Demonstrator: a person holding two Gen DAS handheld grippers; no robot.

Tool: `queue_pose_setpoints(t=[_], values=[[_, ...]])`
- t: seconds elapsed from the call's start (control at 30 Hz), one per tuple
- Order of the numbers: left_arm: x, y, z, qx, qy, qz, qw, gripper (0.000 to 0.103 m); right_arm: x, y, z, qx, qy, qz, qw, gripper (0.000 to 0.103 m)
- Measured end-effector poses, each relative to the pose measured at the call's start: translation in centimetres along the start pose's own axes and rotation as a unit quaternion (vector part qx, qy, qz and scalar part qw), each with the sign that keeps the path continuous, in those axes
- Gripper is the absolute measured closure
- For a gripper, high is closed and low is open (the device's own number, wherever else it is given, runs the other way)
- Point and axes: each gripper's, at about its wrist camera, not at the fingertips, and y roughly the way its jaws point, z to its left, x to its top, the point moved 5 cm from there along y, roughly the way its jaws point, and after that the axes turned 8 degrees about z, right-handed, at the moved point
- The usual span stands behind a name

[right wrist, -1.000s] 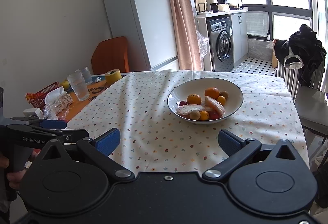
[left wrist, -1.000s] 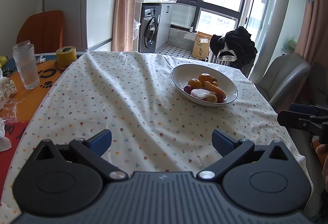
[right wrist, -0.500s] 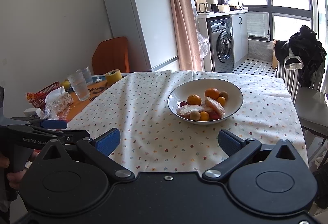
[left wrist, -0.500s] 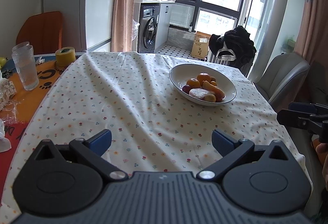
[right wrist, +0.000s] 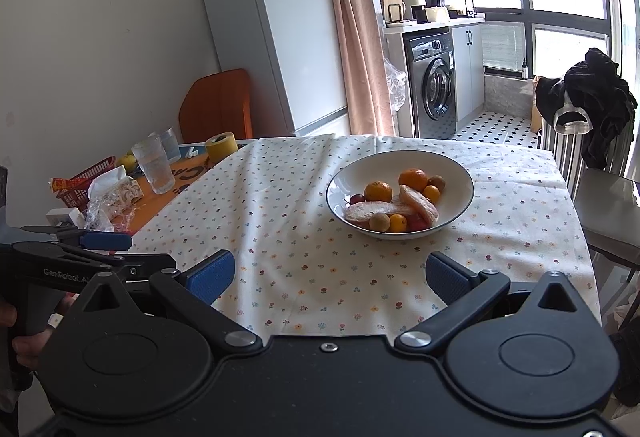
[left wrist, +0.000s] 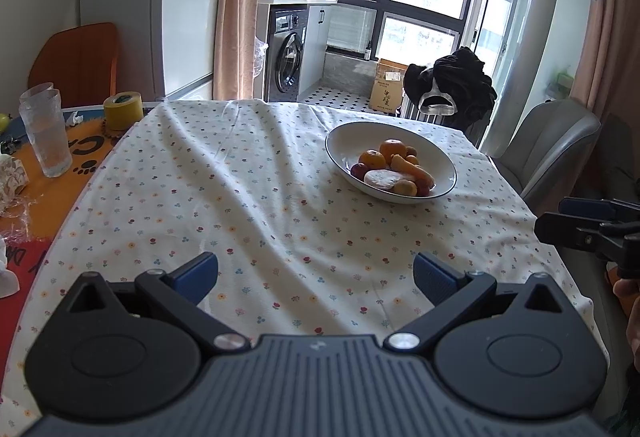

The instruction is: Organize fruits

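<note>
White shallow ceramic bowl with a thin dark rim [left wrist: 444,161] [right wrist: 460,177] sits on the table with the flower-print white tablecloth [left wrist: 224,197] [right wrist: 280,197], toward its far right part. In the bowl: two oranges [left wrist: 392,150] [right wrist: 413,179], several small yellow-brown round fruits [right wrist: 379,222], a couple of small red ones [right wrist: 357,199], plus two elongated pale/orange pieces [right wrist: 418,203] lying across the pile; can't tell what those are.

Left gripper [left wrist: 316,273]: blue-padded fingers spread wide, nothing between them, low over the near table edge. Bowl is well ahead and to its right. Right gripper [right wrist: 330,275]: fingers also wide apart, empty, at the near edge. Bowl is ahead, slightly right of centre, well apart. Each gripper shows at the side of the other's view, held by a hand [right wrist: 24,341].

Cloth between grippers and bowl is bare, just wrinkled. On the uncovered left part of the table: clear textured drinking glass [left wrist: 44,131] [right wrist: 153,167], yellow tape roll [left wrist: 122,109] [right wrist: 221,147], crumpled plastic wrap [right wrist: 112,197], red basket [right wrist: 86,181]. Grey chair [left wrist: 548,145] stands right of the table.
</note>
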Motion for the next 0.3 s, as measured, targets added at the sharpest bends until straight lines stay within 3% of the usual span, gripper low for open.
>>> queue_pose_setpoints(t=[0.3], values=[[-0.11, 0.12, -0.18, -0.003, 0.005, 0.004, 1.0000, 0.000, -0.18, 0.16, 0.06, 0.001, 0.002, 0.002, 1.000, 0.000]])
